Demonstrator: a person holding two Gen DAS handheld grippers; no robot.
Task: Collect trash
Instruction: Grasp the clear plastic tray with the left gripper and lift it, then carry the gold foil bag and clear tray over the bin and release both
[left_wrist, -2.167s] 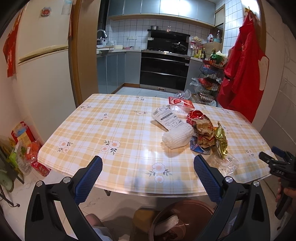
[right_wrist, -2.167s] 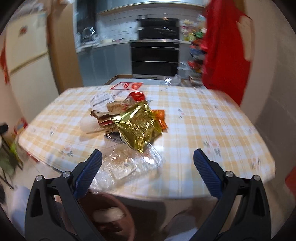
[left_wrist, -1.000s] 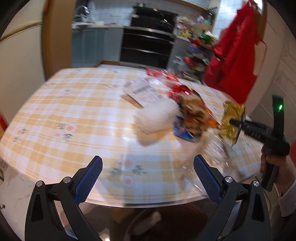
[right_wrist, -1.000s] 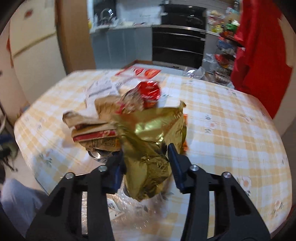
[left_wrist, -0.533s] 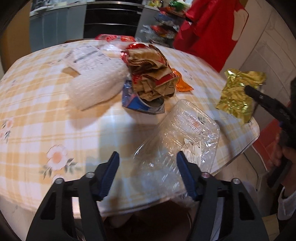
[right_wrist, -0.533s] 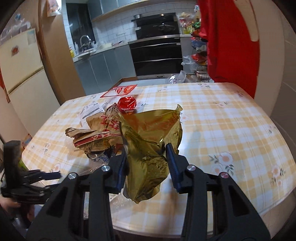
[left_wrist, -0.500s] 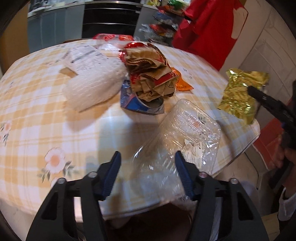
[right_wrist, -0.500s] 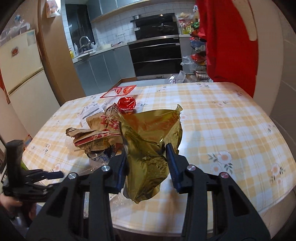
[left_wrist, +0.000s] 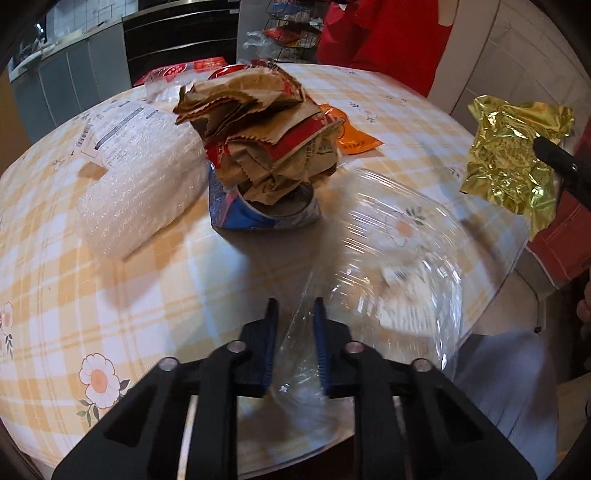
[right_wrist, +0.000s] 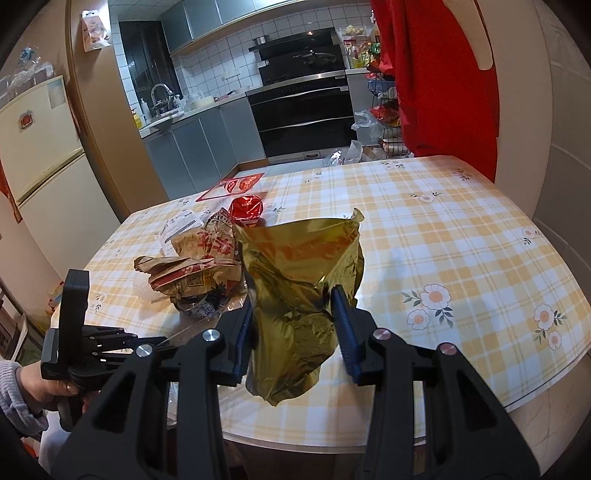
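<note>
My left gripper (left_wrist: 293, 314) is shut on the near edge of a clear plastic container (left_wrist: 399, 266) that lies at the table's front edge. My right gripper (right_wrist: 293, 299) is shut on a crumpled gold foil wrapper (right_wrist: 303, 288) and holds it above the table; the wrapper also shows at the right of the left wrist view (left_wrist: 513, 155). A pile of brown paper wrappers (left_wrist: 258, 133) sits on a blue packet (left_wrist: 258, 214) mid-table. A white bubble mailer (left_wrist: 140, 184), an orange sachet (left_wrist: 351, 136) and a red foil wrapper (right_wrist: 246, 208) lie around it.
The table (right_wrist: 461, 236) has a yellow checked cloth with a rounded edge. A red packet (right_wrist: 232, 186) lies at its far side. A red garment (right_wrist: 443, 81) hangs at the right. A fridge (right_wrist: 40, 158) stands at the left, kitchen cabinets and oven behind.
My left gripper has closed from half open onto the clear container's edge. The right gripper still holds the gold wrapper, lifted slightly.
</note>
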